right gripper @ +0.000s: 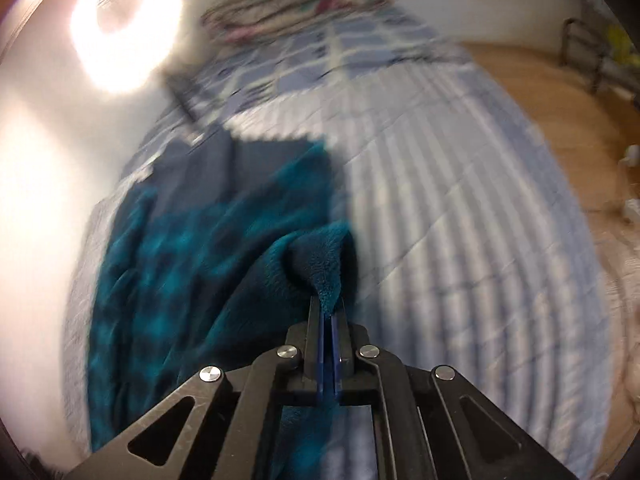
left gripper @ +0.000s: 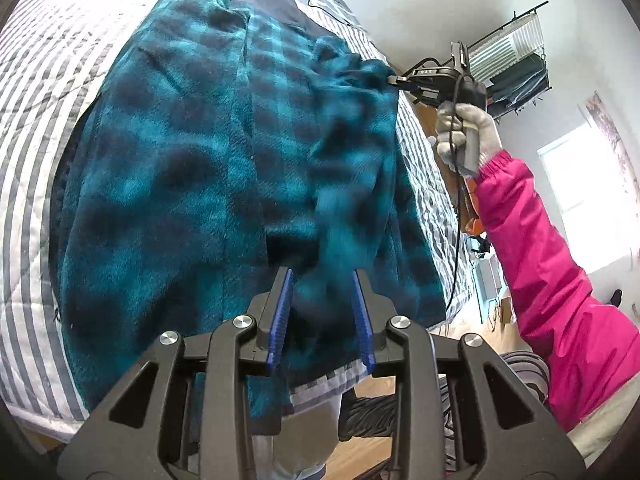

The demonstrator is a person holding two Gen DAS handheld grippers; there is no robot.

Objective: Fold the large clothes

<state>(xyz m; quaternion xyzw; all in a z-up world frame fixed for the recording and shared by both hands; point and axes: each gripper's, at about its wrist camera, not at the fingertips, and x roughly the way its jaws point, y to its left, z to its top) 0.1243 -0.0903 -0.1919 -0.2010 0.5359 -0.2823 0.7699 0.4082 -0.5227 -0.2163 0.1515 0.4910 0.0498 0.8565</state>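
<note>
Two tongs were in view, both at the teal plaid fleece garment (left gripper: 208,168). Garment lay spread over the striped quilt (left gripper: 36,128) on the bed, filling the centre of the left wrist frame; a dark blue-grey cloth (left gripper: 272,4) showed beneath its far end, upper centre.

Left tongs (left gripper: 323,316), bottom centre — blue pads (left gripper: 281,320) stood apart, with fleece lying between them; pads not pressed on it. Whether fabric touched either pad could not be told.

Right tongs (right gripper: 329,320) — pads closed tight on a pinched fold of the fleece, which bunched up just ahead of the tips at frame centre. In the left wrist view the same tool (left gripper: 400,80) gripped the garment's far right edge, upper right, held by a gloved hand (left gripper: 468,136) with a pink sleeve (left gripper: 548,264).

Right wrist view was motion-blurred; a bright ring of light (right gripper: 124,24) sat upper left, wood floor (right gripper: 552,92) upper right, and a floral bedding pile (right gripper: 304,4) at top.
</note>
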